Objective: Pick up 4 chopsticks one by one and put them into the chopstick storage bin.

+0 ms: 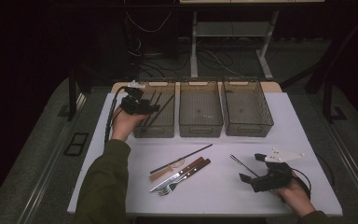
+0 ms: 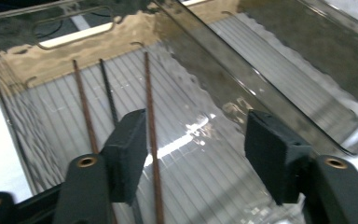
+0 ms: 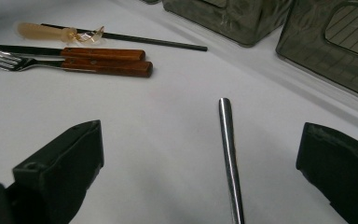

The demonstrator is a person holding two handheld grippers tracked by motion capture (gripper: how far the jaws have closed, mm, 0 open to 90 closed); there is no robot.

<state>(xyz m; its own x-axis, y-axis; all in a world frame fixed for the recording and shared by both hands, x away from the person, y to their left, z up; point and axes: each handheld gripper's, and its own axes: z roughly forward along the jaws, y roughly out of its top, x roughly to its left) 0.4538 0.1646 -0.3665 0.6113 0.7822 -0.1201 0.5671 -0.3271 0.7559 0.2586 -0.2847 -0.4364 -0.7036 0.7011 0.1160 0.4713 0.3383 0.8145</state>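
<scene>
While I hold the left gripper (image 1: 154, 108) over the leftmost of three bins (image 1: 154, 128), my right gripper (image 1: 254, 168) waits wide apart. Left gripper view: nothing between parted jaws, three chopsticks (image 2: 151, 135) beneath, sorted. Right gripper view: one metal chopstick (image 3: 229, 158) between open jaws, next up.

I can read no text, label, brand, number or sign anywhere, from above or along my jaws.
</scene>
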